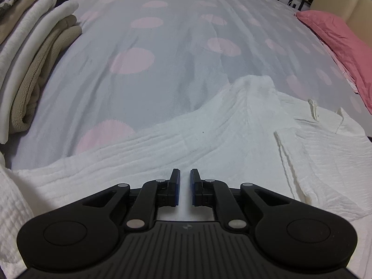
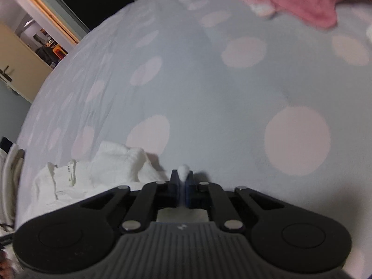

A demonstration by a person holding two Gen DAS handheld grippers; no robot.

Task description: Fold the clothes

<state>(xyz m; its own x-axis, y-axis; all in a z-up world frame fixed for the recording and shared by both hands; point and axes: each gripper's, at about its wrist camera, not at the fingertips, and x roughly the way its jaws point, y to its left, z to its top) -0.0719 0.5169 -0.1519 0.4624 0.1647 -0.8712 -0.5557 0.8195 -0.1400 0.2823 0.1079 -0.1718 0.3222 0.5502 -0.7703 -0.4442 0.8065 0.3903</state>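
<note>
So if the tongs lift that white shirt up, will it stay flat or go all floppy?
Probably floppy: the white shirt already lies in humps and creases on the bedspread, so it would likely sag and dangle. It looks thin and crinkly, so probably light. The right tongs pinch only a small tuft, which might slip out.

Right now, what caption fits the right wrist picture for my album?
Right gripper pinching a bit of white garment above a grey bedspread with pink dots.
</note>
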